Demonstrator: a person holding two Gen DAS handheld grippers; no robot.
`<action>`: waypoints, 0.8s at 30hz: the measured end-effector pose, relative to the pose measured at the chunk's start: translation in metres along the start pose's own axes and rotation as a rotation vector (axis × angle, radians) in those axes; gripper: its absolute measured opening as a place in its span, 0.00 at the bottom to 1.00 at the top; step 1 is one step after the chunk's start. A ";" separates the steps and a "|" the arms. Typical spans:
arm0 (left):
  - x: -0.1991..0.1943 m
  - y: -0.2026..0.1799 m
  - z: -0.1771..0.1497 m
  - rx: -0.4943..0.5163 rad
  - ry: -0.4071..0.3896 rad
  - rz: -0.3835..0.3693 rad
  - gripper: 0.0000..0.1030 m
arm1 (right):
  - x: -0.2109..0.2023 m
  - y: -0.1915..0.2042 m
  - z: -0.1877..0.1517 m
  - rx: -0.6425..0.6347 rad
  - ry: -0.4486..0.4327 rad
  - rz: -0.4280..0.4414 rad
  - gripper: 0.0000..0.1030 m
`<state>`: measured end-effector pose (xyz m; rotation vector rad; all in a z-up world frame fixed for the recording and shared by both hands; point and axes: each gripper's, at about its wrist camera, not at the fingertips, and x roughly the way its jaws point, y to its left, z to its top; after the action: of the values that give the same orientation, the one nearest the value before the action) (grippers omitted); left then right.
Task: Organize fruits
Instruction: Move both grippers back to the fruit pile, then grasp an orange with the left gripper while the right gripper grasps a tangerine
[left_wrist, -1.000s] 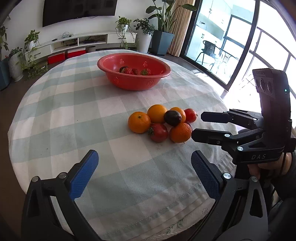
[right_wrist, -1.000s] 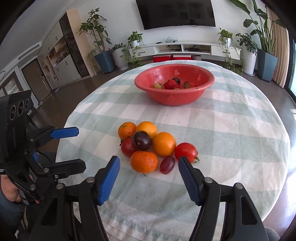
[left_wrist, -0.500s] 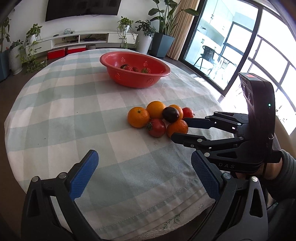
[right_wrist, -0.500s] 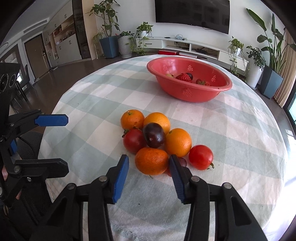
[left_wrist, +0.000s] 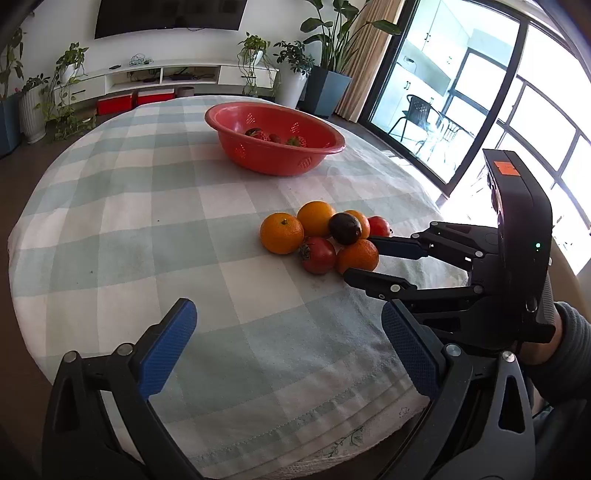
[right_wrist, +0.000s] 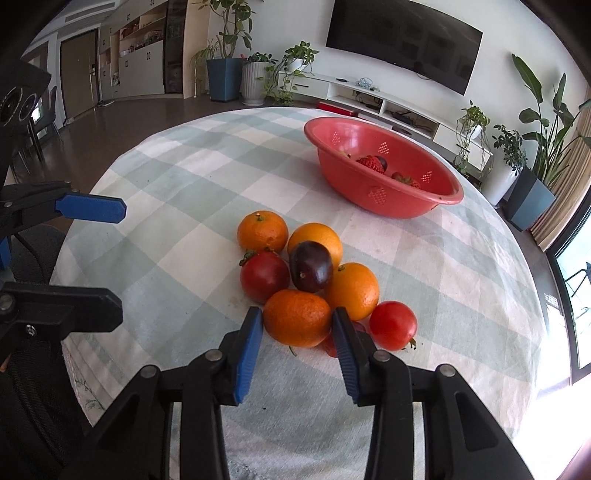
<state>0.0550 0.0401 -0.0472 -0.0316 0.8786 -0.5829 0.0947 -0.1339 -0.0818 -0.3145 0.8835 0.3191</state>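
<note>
My left gripper (left_wrist: 288, 350) hangs over bare cloth (left_wrist: 147, 229) at the near edge of the table, jaws wide apart, nothing between them. The fruit pile lies ahead of it and off to its right, well apart from its pads. It is plainly the farther tool for this pick.

Moving right, the pile itself: a mandarin (right_wrist: 262, 232) at the left rear, an orange (right_wrist: 315, 240) beside it, a dark plum (right_wrist: 310, 266) riding on top in the middle, a tomato (right_wrist: 264, 276) at the left, another orange (right_wrist: 352, 291) at the right, a second tomato (right_wrist: 392, 325) on the far right edge, and something small and red tucked low behind my right-hand pad, too hidden to name.

The nearest fruit, a tangerine (right_wrist: 297, 317), sits straight ahead of my right gripper (right_wrist: 297, 328), squarely between the two blue pads. The jaws are closing on it; each pad looks to be touching or just beside its flank, and I judge the grip about made but not proven. It is close to round, a touch wider than tall, so no axis matters much; the pads cross its widest part.

It leans against the tomato, the plum's base and the orange behind, so lifting it may set the plum rolling.

Farther right and beyond, the red bowl (right_wrist: 436, 201) stands well apart from the pile, with strawberries (right_wrist: 371, 163) already inside. I take it as the destination: up, forward and rightward from here.
</note>
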 end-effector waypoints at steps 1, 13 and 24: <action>0.000 0.000 0.000 0.002 0.000 0.000 0.99 | -0.001 -0.002 0.000 0.011 0.003 0.012 0.40; 0.033 0.013 0.057 0.136 0.047 0.028 0.99 | -0.038 -0.024 -0.011 0.155 -0.039 0.118 0.40; 0.088 0.007 0.081 0.164 0.184 0.016 0.67 | -0.038 -0.037 -0.036 0.230 -0.009 0.152 0.40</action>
<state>0.1609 -0.0137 -0.0597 0.1800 1.0056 -0.6490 0.0621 -0.1873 -0.0680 -0.0325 0.9272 0.3554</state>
